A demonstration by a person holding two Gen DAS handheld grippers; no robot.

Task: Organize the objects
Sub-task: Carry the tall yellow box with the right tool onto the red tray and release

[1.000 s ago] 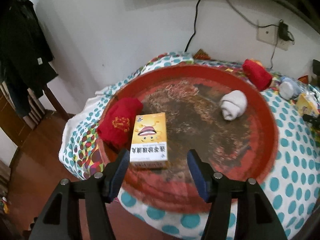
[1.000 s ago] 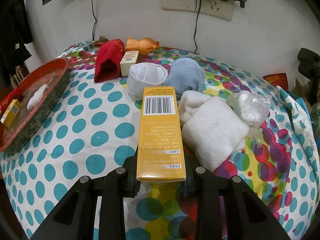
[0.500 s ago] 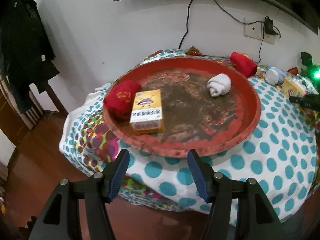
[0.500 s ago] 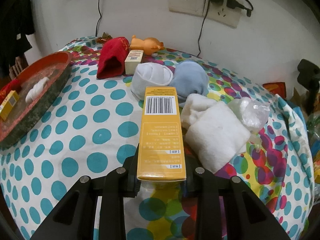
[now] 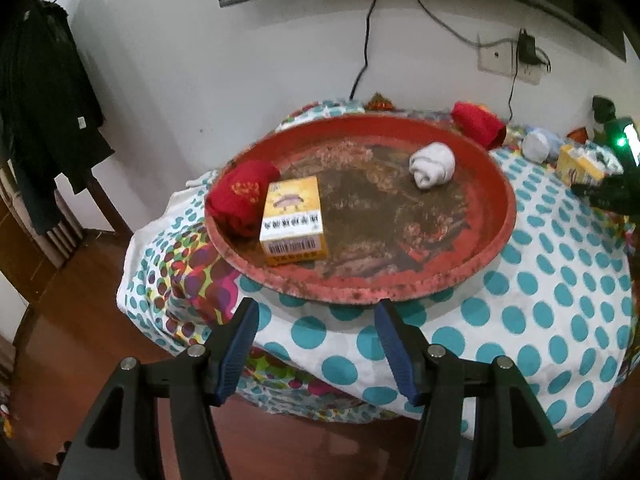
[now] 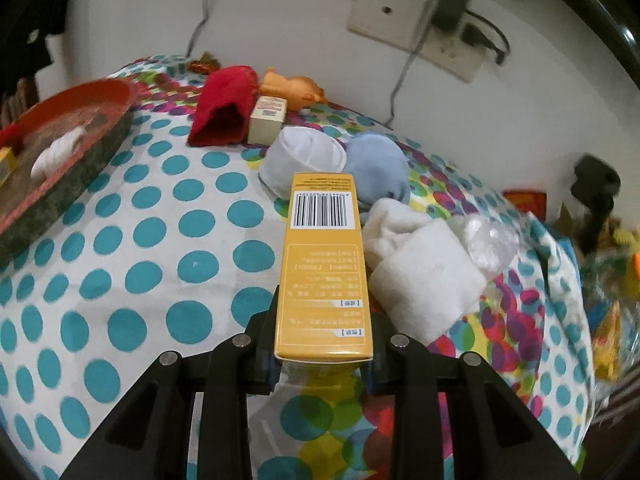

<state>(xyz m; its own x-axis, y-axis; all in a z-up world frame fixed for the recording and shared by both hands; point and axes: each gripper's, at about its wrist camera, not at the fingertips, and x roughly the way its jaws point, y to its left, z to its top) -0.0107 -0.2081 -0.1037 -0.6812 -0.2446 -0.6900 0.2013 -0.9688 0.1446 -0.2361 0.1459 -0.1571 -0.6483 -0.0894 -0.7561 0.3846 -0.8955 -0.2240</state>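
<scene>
**Yellow carton held over polka-dot table**

The right gripper has its jaws clamped on a long yellow carton above the table. The left gripper hangs empty, jaws spread, before the red tray holding a small yellow box, 1 red sock and 1 white sock roll.

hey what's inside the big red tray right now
Inside the red tray: a yellow box near the front-left, a red rolled sock touching its left side, and a white rolled sock toward the back. The box hides part of the red sock.
</scene>
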